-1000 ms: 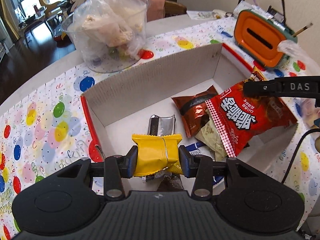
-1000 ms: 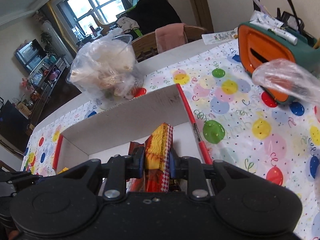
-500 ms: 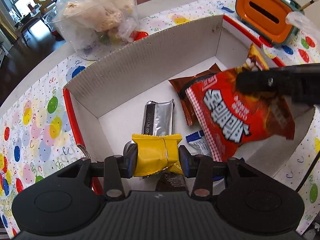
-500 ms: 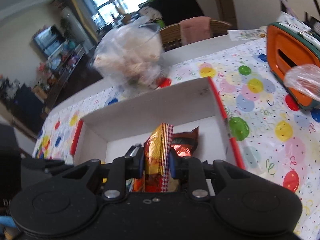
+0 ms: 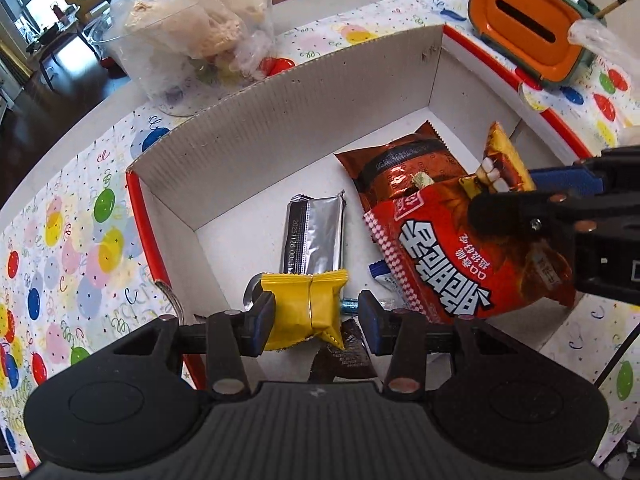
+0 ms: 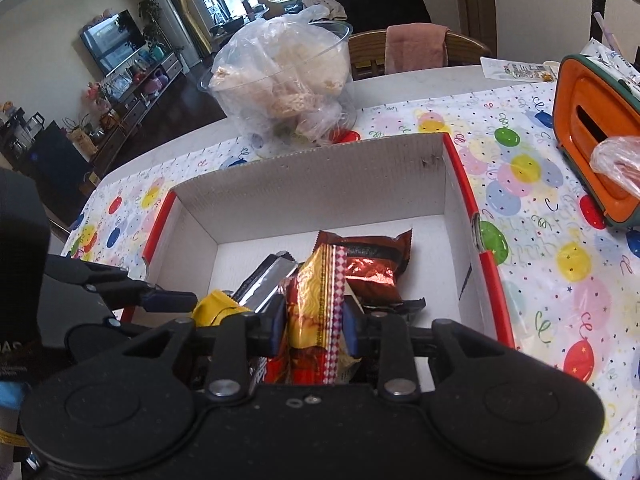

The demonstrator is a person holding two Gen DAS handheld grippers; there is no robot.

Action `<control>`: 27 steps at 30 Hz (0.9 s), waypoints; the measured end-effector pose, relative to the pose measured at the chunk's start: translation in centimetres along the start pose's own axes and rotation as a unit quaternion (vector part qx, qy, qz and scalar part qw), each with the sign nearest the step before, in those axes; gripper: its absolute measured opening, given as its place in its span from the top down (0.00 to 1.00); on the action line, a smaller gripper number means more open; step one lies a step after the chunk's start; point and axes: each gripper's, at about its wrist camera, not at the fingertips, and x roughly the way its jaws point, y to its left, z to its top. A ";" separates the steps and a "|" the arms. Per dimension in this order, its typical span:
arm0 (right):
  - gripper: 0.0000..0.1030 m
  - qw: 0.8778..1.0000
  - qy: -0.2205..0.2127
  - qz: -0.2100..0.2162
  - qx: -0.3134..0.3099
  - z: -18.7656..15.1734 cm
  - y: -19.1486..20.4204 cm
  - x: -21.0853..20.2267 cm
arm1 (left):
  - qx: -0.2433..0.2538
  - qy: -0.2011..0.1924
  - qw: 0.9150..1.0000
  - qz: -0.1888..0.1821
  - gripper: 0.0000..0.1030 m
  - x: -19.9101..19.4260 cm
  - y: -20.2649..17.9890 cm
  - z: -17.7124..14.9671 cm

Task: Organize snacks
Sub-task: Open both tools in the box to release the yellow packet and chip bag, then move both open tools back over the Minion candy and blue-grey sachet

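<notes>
**Two snacks over the box**

We are holding both grippers above the white box, which is sitting on the balloon tablecloth.

Our left gripper has the yellow pack between its fingers. The pack is pressing against the left pad, while a gap is showing between it and the right pad, so we cannot tell whether the grip is firm or slack. The pack is hanging over the near left part of the box, just above the silver bar lying on the box floor.

Our right gripper is opening its jaws, and the red bag is standing edge-up between them, both pads touching its sides. In the left view the bag is hanging tilted over the right half of the box, partly covering the brown pack on the floor. A blue-white wrapper is peeking out under the bag.

Beyond the far wall of the box, a clear tub of pale snacks in a plastic bag is standing on the table. An orange case is standing to the right of the box, well apart from it.
</notes>
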 end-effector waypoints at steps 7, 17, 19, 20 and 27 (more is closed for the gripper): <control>0.68 1.000 0.007 -0.016 0.007 -0.4 0.3 -0.9 | -0.019 -0.027 0.999 -0.021 0.50 -1.8 1.1 -1.0; 0.55 1.000 -0.011 -0.008 -0.009 -0.6 3.2 -3.2 | -0.038 -0.086 0.995 -0.039 0.44 -6.1 3.0 -2.7; 0.50 1.000 -0.017 -0.007 -0.016 -0.7 4.2 -3.7 | -0.043 -0.095 0.994 -0.043 0.44 -6.9 3.6 -3.2; 0.46 1.000 -0.020 -0.006 -0.019 -0.7 4.7 -3.9 | -0.046 -0.098 0.993 -0.043 0.44 -7.2 3.9 -3.4; 0.31 0.998 -0.039 0.014 -0.040 -1.1 8.0 -5.3 | -0.064 -0.136 0.988 -0.044 0.37 -10.0 6.2 -5.6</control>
